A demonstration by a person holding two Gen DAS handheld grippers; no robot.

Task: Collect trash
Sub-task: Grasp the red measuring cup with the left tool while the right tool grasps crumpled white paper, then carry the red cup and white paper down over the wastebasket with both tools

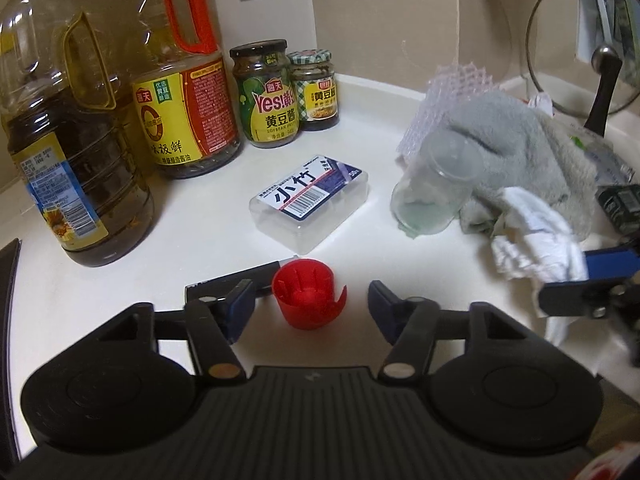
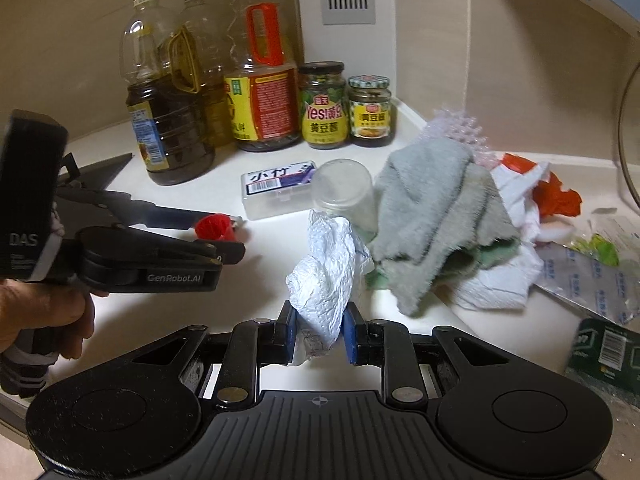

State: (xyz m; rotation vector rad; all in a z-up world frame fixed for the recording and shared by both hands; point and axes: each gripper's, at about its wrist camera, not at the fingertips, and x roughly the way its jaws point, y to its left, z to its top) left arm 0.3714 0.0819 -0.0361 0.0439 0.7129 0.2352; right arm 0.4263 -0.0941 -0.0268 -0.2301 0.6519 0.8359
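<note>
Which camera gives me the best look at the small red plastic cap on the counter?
The left wrist view: the small red plastic cap sits close and unobstructed, open side up with inner ribs visible, between the fingers of the left tool, not touching them. The right wrist view shows it only small and far off, partly hidden behind that tool.

Bare surface (image 1: 208, 236) lies open between the bottles (image 1: 68, 160) at the back left edge and the grey cloth (image 1: 516, 148) heaped toward the right. A clear box (image 1: 310, 200) and a tipped glass jar (image 1: 434, 188) stand in that middle lane. Two sauce jars (image 1: 268, 96) block the back corner. A red cap (image 1: 306, 300) sits between the left gripper's (image 1: 310, 312) fingers with clearance on both sides.
</note>
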